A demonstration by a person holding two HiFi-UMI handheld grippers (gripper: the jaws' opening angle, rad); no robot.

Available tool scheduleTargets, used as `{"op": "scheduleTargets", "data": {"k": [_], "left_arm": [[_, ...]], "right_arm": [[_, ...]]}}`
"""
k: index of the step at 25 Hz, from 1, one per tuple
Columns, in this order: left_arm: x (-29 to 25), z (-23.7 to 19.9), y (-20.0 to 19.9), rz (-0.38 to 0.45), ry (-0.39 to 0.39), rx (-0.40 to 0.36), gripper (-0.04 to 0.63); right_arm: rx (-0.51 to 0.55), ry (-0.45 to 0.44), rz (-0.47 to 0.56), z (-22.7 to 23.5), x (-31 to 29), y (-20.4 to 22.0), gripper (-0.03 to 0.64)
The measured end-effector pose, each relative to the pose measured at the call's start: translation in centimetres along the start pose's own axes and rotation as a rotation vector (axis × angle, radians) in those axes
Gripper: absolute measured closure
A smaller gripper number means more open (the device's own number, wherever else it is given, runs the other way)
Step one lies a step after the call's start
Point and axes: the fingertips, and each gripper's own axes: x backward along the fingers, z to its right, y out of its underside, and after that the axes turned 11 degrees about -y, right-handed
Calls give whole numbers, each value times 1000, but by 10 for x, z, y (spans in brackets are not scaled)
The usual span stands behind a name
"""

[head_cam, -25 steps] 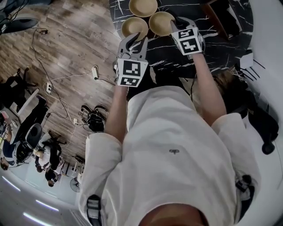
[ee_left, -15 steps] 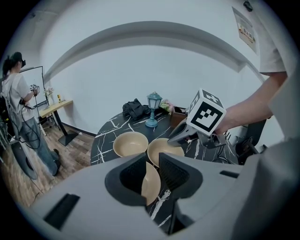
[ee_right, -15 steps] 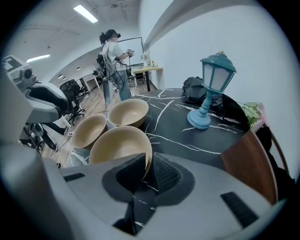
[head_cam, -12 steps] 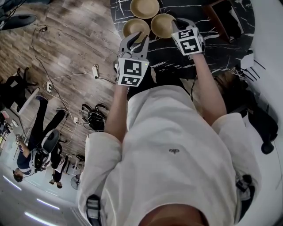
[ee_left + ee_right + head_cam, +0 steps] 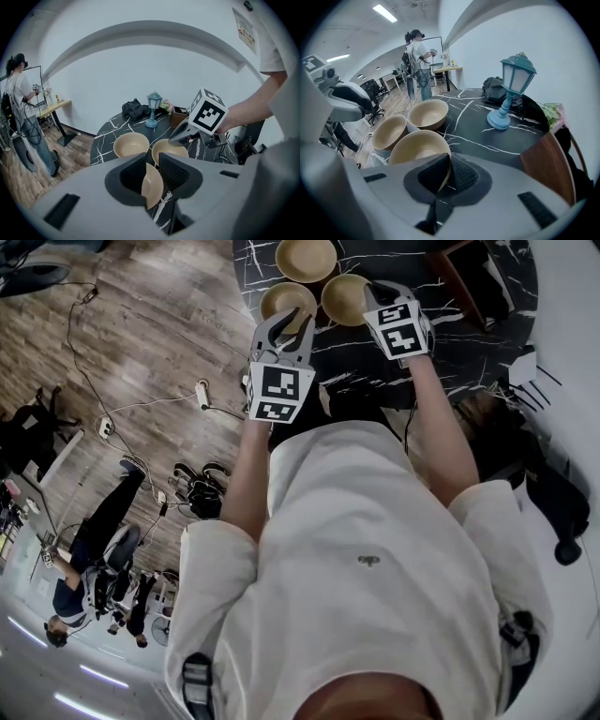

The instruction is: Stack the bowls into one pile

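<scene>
Bowls (image 5: 306, 257): 3, unstacked on table (image 5: 375, 352). R gripper (image 5: 375, 289), jaws just closing, pinches right bowl (image 5: 345, 296) rim. L gripper (image 5: 286, 326) gapes wide by left bowl (image 5: 287, 298). Step: grasp. Next, prob.: lift, nest into neighbour.

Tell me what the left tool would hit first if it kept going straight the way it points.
The nearest tan bowl: its rim stands between the open jaws of the left tool, so going straight on would likely seat that rim deeper, until it meets the tool's throat. How much gap remains is unclear.
</scene>
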Motion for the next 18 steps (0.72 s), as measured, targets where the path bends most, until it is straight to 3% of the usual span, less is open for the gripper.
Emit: {"op": "scheduleTargets", "data": {"k": [18], "left_arm": [[3, -4, -16, 29, 17, -32, 509]], "right_arm": [[-37, -23, 22, -1, 20, -7, 604]]}}
